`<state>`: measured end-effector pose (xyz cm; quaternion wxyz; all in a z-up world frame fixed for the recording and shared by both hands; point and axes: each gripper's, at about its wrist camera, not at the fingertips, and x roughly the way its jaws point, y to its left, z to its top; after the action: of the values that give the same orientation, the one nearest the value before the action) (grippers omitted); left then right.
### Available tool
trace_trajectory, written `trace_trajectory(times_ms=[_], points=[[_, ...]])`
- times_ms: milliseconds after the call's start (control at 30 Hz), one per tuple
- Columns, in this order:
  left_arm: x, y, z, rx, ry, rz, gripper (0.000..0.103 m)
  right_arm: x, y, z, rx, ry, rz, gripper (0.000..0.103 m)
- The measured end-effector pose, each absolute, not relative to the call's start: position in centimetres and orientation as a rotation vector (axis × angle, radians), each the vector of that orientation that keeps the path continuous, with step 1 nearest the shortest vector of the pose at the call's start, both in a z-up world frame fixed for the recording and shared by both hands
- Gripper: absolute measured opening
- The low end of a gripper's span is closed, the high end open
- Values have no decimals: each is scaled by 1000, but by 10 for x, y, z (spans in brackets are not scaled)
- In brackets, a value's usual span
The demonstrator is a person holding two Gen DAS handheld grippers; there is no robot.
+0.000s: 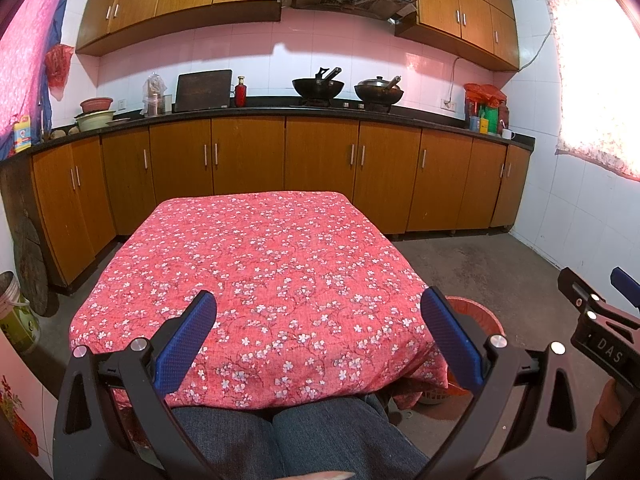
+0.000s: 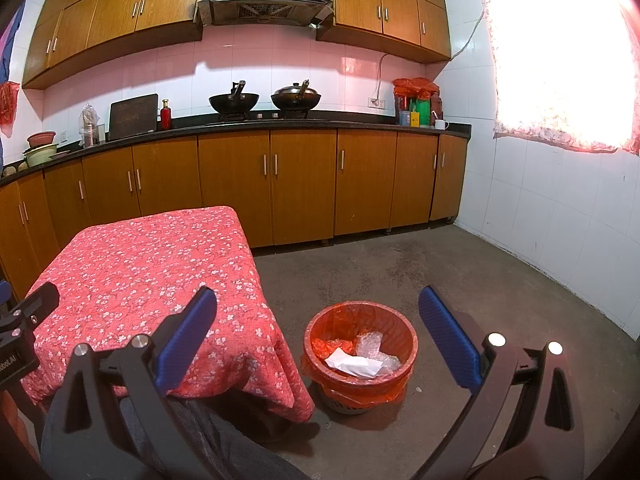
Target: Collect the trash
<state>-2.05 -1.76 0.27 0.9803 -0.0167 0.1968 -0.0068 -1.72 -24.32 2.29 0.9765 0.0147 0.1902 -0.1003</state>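
The left gripper and right gripper are both hovering released, holding nothing. The bin is standing on the floor just beside the table's near right corner, containing crumpled paper and bubble wrap.

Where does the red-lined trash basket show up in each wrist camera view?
Left wrist: the trash basket sits at lower right, mostly hidden behind the table corner and the right finger.
Right wrist: the basket stands in full view at lower centre, on the floor beside the table.
Shared landmark: the floral tablecloth.
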Motion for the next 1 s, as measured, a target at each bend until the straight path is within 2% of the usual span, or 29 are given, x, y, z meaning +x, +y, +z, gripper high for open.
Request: trace_trajectory(times_ms=[1000], points=[[-22,-19,4,-34,399,-12,101,-17,-243,23,31,383,-202,99]])
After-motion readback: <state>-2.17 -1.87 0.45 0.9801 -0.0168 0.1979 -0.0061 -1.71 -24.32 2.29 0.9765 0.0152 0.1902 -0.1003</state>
